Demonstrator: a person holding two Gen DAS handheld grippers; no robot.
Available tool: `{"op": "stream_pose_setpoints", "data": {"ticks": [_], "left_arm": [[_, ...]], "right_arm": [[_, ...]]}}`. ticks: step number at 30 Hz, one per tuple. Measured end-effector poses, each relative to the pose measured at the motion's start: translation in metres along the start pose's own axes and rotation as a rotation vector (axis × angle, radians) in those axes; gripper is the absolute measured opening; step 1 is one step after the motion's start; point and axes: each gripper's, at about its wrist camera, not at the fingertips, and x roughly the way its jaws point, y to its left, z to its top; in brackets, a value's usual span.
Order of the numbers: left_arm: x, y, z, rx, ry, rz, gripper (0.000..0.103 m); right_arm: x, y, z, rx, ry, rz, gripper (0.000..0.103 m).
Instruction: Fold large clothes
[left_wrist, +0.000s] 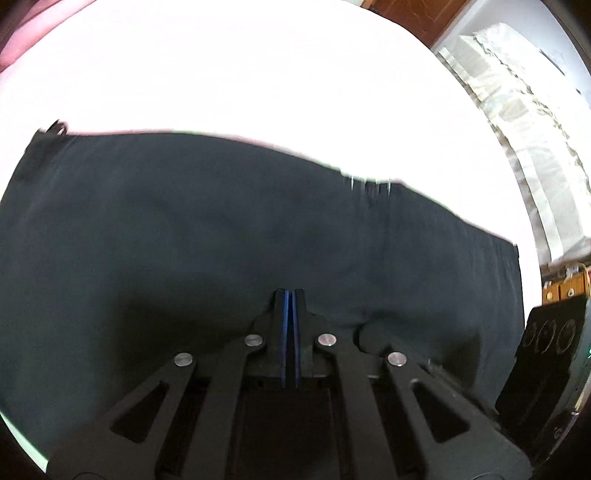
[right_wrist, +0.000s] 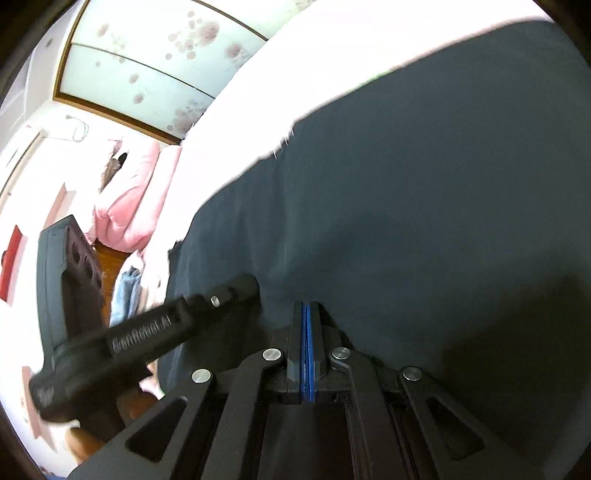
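A large dark garment (left_wrist: 221, 221) lies spread flat on a white bed sheet (left_wrist: 258, 74). It fills the right wrist view too, where the garment (right_wrist: 406, 184) reaches the sheet (right_wrist: 295, 74) at upper left. My left gripper (left_wrist: 290, 293) hovers over the cloth with its blue pads pressed together, and no fabric shows between them. My right gripper (right_wrist: 307, 304) is likewise shut above the garment. The left gripper's fingers (right_wrist: 240, 291) point at the garment's left edge. The right gripper's body (left_wrist: 546, 343) shows at the far right.
A pink quilt (right_wrist: 133, 199) is heaped beyond the bed's end. Folded light-blue denim (right_wrist: 125, 291) lies near it. A flower-patterned sliding wardrobe (right_wrist: 147, 55) stands behind. A pale lacy cloth (left_wrist: 517, 129) runs along the bed's right side, beside a wooden floor (left_wrist: 406, 14).
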Motion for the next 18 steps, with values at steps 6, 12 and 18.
{"op": "stream_pose_setpoints", "data": {"ticks": [6,12,18], "left_arm": [[0.000,0.030,0.034,-0.110,-0.076,-0.012,0.001],[-0.032,0.092,0.047,-0.044,-0.216,0.510,0.001],[-0.053,0.217,0.019,-0.224,-0.199,0.449,0.001]], "right_arm": [[0.017,-0.018,0.060,0.008,0.010,0.025,0.000],[-0.003,-0.068,0.108,-0.036,-0.049,-0.021,0.000],[-0.096,-0.153,0.133,0.034,-0.221,-0.359,0.000]]}}
